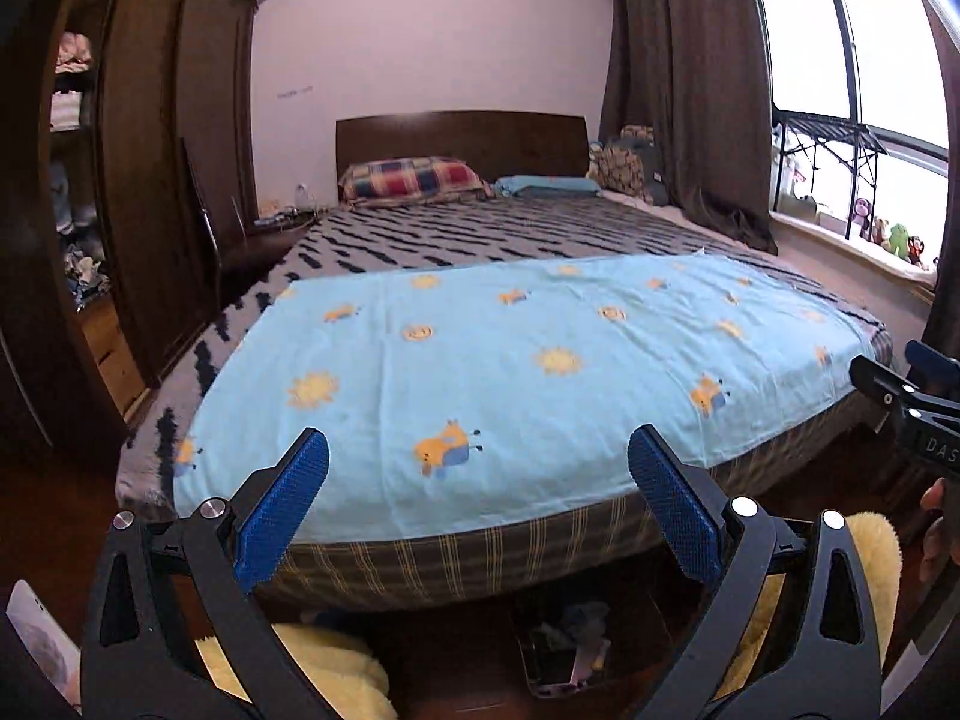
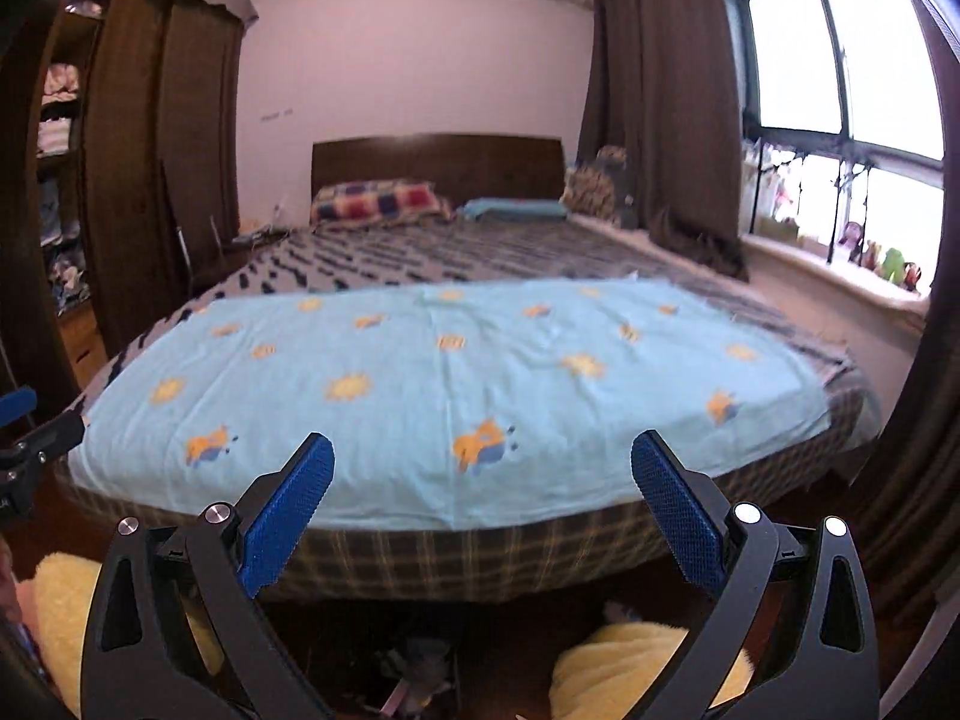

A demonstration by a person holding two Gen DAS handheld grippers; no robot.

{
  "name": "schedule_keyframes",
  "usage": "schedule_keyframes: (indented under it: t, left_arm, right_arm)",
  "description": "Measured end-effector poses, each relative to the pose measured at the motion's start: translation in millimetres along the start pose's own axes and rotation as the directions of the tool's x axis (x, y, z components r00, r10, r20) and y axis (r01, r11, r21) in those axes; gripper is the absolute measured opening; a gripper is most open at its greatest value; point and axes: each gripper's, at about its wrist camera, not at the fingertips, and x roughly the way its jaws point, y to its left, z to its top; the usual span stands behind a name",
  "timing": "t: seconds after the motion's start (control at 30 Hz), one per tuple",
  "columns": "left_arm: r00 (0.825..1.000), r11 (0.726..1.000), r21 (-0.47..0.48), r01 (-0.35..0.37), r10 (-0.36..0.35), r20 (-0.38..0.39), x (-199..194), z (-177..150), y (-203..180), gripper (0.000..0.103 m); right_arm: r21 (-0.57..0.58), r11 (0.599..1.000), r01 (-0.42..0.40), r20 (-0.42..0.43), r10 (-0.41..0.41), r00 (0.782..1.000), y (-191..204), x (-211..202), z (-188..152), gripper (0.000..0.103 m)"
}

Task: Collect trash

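Observation:
My left gripper (image 1: 478,450) is open and empty, held above the foot of a bed. My right gripper (image 2: 482,453) is open and empty too, at the same height; it also shows at the right edge of the left wrist view (image 1: 900,396). On the floor below the bed's foot lies a dark container with scraps in it (image 1: 567,648), also seen low in the right wrist view (image 2: 414,678). No loose trash shows on the light blue sheet (image 1: 510,372), which also shows in the right wrist view (image 2: 450,390).
The bed has a dark headboard (image 1: 462,141) and a plaid pillow (image 1: 414,179). A dark wardrobe (image 1: 150,180) stands at left, brown curtains (image 1: 678,90) and a window sill with toys (image 1: 894,237) at right. Yellow fluffy slippers (image 1: 324,666) lie on the floor.

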Motion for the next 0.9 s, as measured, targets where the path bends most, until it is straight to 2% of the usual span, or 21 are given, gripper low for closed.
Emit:
schedule_keyframes:
  t: [0.37, 0.9]
  left_arm:
    - [0.999, 1.0, 0.004, -0.017, 0.017, 0.033, -10.3, 5.2, -2.4, 0.095]
    - [1.0, 1.0, 0.006, -0.017, 0.017, 0.025, -8.2, 5.4, -3.8, 0.095]
  right_arm:
    - [0.011, 1.0, -0.007, 0.017, 0.007, 1.0, -3.9, -6.3, 2.7, 0.1]
    - [0.014, 1.0, -0.01, 0.015, 0.01, 1.0, -3.2, -5.4, 3.1, 0.1]
